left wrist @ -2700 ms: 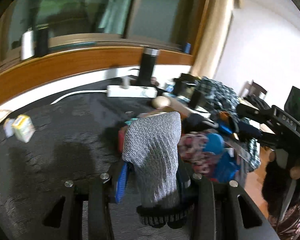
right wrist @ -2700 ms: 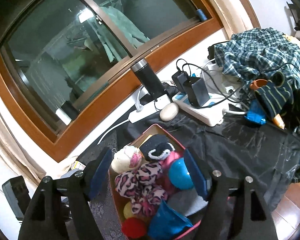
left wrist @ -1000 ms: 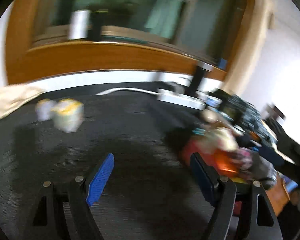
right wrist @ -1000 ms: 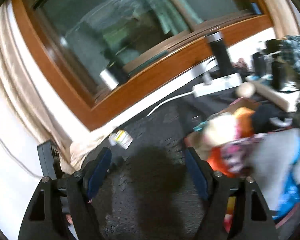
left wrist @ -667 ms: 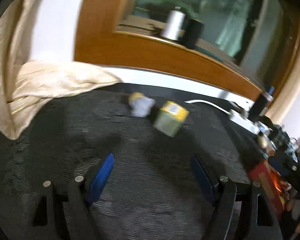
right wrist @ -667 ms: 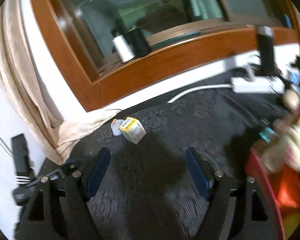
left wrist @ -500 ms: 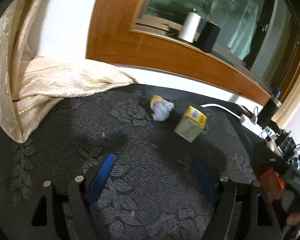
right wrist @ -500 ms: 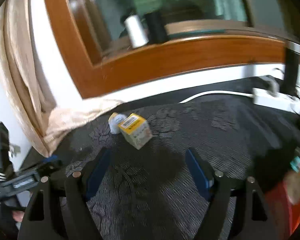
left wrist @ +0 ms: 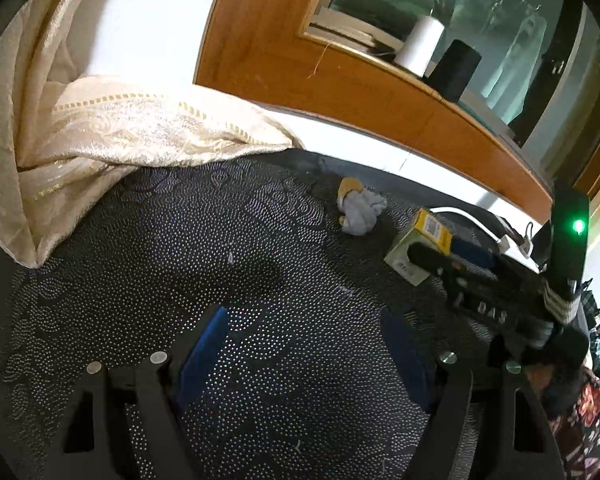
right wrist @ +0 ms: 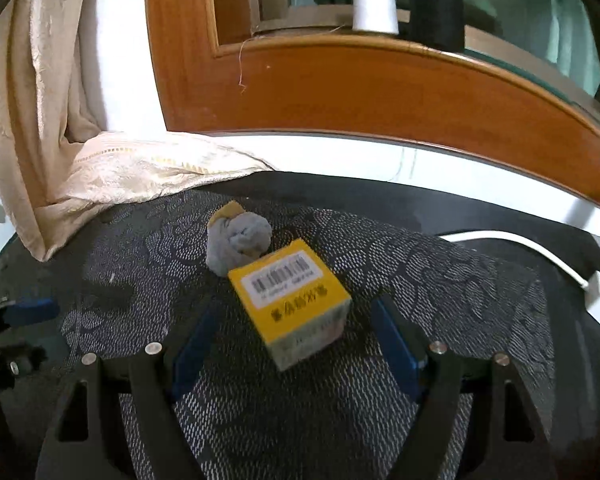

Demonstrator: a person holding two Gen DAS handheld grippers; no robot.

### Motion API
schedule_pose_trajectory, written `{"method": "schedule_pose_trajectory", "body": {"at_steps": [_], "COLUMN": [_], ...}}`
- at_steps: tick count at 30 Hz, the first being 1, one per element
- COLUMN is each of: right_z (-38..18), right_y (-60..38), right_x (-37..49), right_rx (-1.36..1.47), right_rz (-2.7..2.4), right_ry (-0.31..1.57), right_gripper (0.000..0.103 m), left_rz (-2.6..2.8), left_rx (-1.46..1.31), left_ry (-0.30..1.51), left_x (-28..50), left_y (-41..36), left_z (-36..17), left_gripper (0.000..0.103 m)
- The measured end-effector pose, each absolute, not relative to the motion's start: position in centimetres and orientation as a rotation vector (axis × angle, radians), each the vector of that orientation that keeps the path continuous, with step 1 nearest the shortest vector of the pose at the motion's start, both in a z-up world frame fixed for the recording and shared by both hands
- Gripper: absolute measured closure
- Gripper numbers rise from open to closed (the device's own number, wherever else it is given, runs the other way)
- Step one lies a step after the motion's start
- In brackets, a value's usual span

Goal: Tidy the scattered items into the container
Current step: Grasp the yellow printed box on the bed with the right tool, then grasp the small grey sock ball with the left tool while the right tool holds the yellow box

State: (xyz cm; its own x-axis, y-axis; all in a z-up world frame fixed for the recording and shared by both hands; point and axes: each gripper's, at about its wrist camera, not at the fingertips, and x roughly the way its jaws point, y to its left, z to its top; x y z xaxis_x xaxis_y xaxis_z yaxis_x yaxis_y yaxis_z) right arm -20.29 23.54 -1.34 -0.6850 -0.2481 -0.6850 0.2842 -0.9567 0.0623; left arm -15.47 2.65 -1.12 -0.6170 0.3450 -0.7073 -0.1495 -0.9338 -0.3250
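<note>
In the left wrist view the left gripper [left wrist: 304, 344] has swung away from the container, now out of sight, and hovers with fingers spread and empty over the dark bench [left wrist: 140, 264]; the sock ball [left wrist: 358, 210] and yellow box [left wrist: 418, 246] lie upper right, the box half hidden behind the right gripper [left wrist: 452, 256]. In the right wrist view the box [right wrist: 290, 302] now sits centre frame between the spread fingers, seemingly untouched, so a pickup looks next, with the sock ball just behind it.
</note>
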Motion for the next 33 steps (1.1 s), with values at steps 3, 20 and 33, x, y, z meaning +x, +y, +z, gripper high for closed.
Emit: {"method": "schedule_pose_trajectory", "body": {"at_steps": [3,20,33], "right_z": [-2.0,3.1,3.2], "right_y": [23.4,28.8,30.4], "right_x": [-21.1,-9.1,-5.1], "right_rx": [1.117,1.136,0.974], "right_rz": [-2.598,-2.876,-2.969], "right_ry": [0.037,-0.246,-0.262], "right_gripper": [0.044,0.047,0.046], "left_rz": [2.575,2.609,2.626], "left_rx": [-1.221,-1.169,-1.209], "left_ry": [-0.334,-0.231,-0.077], "left_x": [-15.8,-18.7,-27.3], "left_y": [2.8,5.9,12.3], "left_z": [-1.7,-1.0,-2.3], "left_gripper": [0.023,0.023,0.025]}}
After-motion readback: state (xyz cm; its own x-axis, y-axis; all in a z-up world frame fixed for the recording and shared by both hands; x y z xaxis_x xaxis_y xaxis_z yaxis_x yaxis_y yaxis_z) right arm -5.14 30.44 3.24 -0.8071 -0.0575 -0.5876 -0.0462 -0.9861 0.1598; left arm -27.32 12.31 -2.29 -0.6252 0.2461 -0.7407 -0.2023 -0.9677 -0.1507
